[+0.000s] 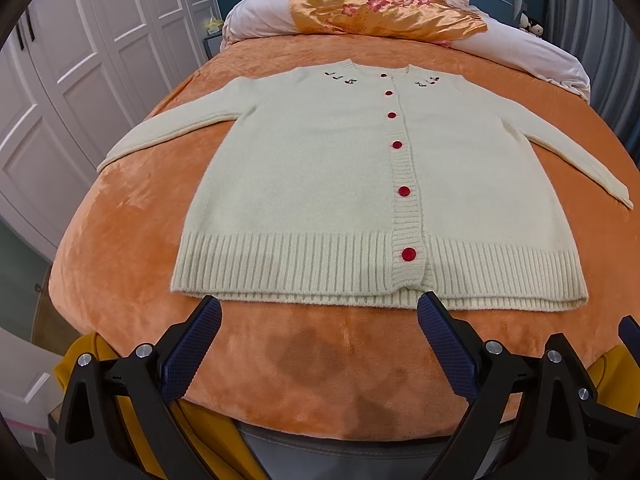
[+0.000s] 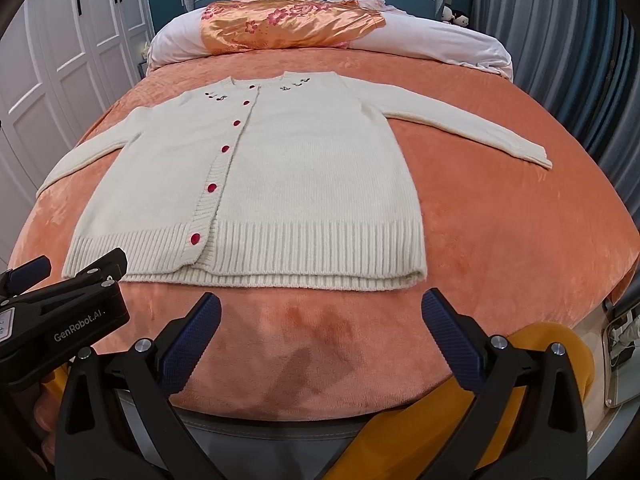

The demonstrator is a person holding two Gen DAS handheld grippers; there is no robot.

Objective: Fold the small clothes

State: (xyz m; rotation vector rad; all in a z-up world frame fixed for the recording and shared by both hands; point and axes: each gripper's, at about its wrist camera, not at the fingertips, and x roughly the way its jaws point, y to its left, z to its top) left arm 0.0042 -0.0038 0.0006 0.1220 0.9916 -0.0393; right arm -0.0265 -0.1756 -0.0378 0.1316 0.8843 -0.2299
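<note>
Left tongs (image 1: 318, 308) and right tongs (image 2: 320, 306) are hanging released, grasping nothing, just short of the hem. Orange bed (image 1: 304, 344) is carrying a cream cardigan (image 1: 320, 184), lying flat, buttoned, sleeves spread outward. Floral pillow (image 1: 380, 12) is sitting at the headboard end. Red buttons (image 1: 408, 254) are running down the placket.

Cardigan (image 1: 320, 184) matt ribbed knit; blanket (image 1: 140, 240) plush fleece; floral cloth (image 1: 384, 16) glossy satin.
</note>
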